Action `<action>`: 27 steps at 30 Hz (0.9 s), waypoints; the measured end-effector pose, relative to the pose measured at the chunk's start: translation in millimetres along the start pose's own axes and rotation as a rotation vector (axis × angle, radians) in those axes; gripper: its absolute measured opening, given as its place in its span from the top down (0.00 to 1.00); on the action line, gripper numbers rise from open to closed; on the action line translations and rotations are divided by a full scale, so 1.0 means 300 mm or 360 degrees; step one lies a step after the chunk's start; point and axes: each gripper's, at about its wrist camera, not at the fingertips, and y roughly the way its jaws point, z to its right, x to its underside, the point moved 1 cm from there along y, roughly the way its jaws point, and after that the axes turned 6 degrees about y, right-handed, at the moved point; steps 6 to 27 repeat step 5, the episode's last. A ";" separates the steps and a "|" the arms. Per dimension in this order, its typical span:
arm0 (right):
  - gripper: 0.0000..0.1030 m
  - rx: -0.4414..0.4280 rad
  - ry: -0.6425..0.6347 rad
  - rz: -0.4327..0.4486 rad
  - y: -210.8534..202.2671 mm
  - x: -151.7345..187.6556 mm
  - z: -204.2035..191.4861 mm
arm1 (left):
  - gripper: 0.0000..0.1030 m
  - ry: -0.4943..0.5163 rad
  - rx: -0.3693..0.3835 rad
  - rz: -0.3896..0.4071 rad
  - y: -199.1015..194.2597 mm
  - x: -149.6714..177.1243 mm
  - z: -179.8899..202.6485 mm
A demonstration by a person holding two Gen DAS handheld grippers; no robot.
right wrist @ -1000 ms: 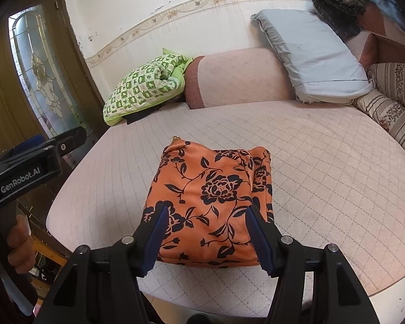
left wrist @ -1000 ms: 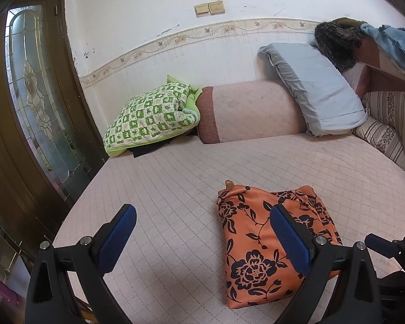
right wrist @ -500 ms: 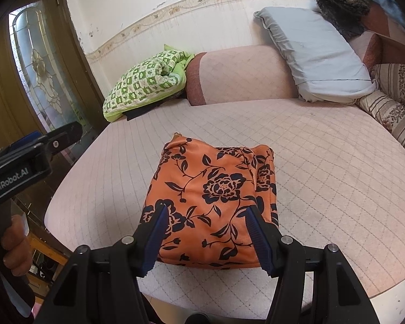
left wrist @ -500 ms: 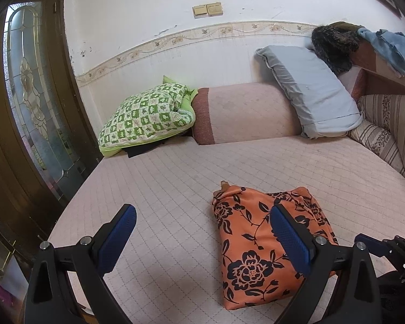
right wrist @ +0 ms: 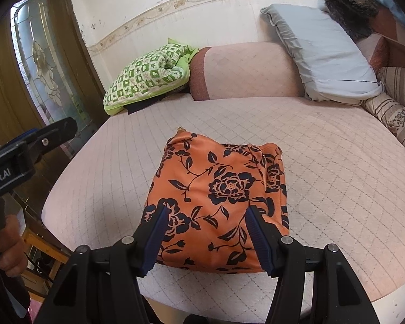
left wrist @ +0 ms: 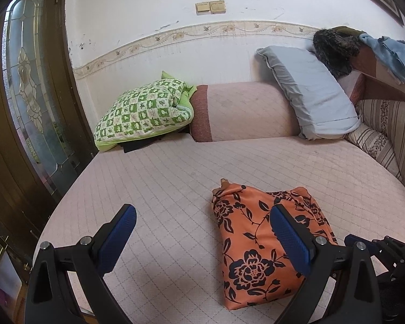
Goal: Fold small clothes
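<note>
I've got the orange floral garment [right wrist: 216, 197] lying on the pink quilted bed [right wrist: 337, 148], already gathered into a compact, roughly square bundle near the front edge; from the right wrist view its near hem sits just beyond my fingertips, and one small corner pokes up at the far left end; my right gripper [right wrist: 206, 239] hangs over that near edge with its blue pads spread wide and nothing between them, and I cannot tell whether they touch the cloth; my left gripper [left wrist: 202, 239] is off to the left of the bundle, jaws wide apart too, empty, its right finger [left wrist: 290, 239] in front of the cloth's left side while the left finger sits over bare quilt; so both tools are free and the piece looks folded, or very nearly; I judge this to be the tail of the fold, the check-and-tidy step; what comes next, I think, calls for either pressing the top flat and tucking that stray corner, or taking the bundle by its near edge to set it aside; soft slippery fabric like this may slump open if I pinch only the top layer, so I want all layers in the bite; the green checked cushion [left wrist: 145, 110] and grey pillow [left wrist: 313, 94] stay well apart at the back
</note>
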 end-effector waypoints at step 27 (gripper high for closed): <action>0.39 -0.0003 -0.0009 -0.0013 0.019 -0.015 0.001 | 0.04 -0.0020 -0.0028 0.0040 0.023 0.005 -0.019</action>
